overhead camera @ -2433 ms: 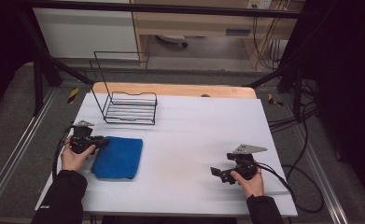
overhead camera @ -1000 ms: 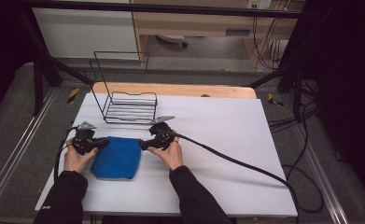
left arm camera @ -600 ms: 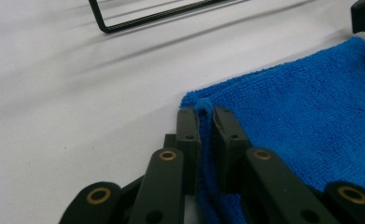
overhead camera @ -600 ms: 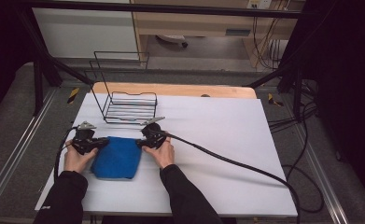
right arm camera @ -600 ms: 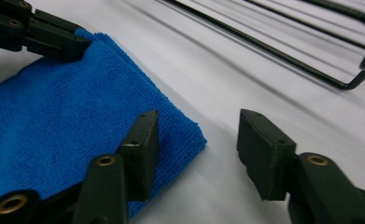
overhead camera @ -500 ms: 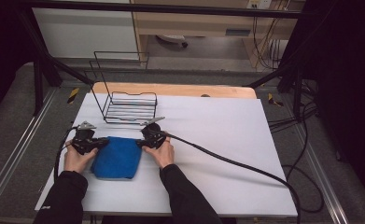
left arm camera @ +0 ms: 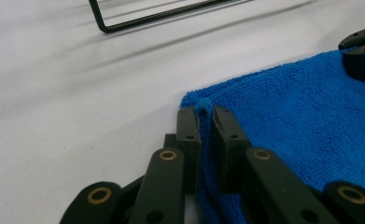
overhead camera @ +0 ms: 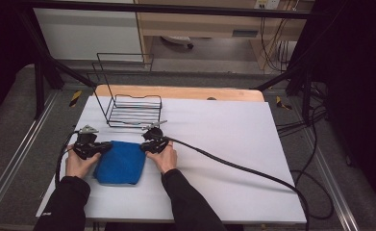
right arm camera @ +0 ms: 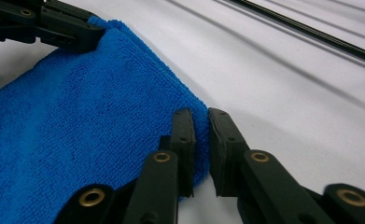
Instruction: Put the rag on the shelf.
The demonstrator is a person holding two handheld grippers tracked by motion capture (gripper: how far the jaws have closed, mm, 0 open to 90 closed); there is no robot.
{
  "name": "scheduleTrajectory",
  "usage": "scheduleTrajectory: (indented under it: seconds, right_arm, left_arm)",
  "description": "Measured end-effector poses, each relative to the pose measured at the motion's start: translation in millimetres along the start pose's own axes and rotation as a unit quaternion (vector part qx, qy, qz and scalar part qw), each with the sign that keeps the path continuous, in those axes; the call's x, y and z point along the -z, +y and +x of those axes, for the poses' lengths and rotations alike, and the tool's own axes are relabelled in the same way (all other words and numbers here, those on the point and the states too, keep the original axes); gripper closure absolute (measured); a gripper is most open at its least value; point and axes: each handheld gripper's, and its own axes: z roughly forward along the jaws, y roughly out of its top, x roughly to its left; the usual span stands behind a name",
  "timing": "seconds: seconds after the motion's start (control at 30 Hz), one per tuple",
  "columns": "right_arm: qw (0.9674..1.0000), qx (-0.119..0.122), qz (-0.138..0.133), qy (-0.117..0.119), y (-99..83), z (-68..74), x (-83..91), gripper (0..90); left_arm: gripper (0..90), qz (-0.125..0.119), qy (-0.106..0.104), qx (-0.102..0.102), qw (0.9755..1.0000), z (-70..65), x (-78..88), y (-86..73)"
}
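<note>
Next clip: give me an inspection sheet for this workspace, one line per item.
Surface: white table, bare on its right half.
Job's things: folded blue cloth lying flat near the front left.
Clutter: black wire rack behind the cloth.
Tongs: left tongs pinch the cloth's far left corner; right tongs have just been closing on its far right corner.
Cables: black cable trails right across the table.
Surroundings: wooden board at the far edge, dark frame around.

Lab or test bay: white-topped table (overhead camera: 224,144) on grey carpet, black metal frame rails (overhead camera: 41,53) around it, loose black cables (overhead camera: 315,134) trailing, pale wooden workbench (overhead camera: 200,21) behind.
</note>
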Motion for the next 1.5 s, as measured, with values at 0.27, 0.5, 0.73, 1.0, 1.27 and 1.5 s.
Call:
scheduleTrajectory:
  seconds: [0.27,0.5,0.73,1.0,1.27,1.5]
  right_arm:
    - [0.9998,0.006,-0.014,0.011,4.9,2.6,11.5,85.2]
    - [0.9983,0.021,-0.051,0.017,9.9,13.2,29.3,85.3]
    - [0.9957,0.046,-0.079,0.015,11.4,22.7,43.9,85.3]
    - [0.9934,0.061,-0.096,0.016,11.4,31.5,57.6,85.3]
    - [0.9900,0.079,-0.116,0.018,16.1,37.0,76.2,85.3]
    - [0.9868,0.090,-0.133,0.016,20.7,40.2,89.9,85.5]
  left_arm:
    - [84.3,-0.015,-0.010,0.019,0.9996,2.9,7.5,-0.2]
    - [84.6,-0.062,-0.015,0.017,0.9978,0.8,30.5,0.9]
    - [84.6,-0.087,-0.021,0.014,0.9958,-3.0,48.3,0.3]
    - [84.6,-0.104,-0.025,0.006,0.9943,-8.7,62.4,2.5]
    - [84.6,-0.119,-0.023,-0.013,0.9925,-16.2,71.8,7.3]
    - [84.6,-0.138,-0.018,-0.019,0.9900,-22.4,82.3,12.4]
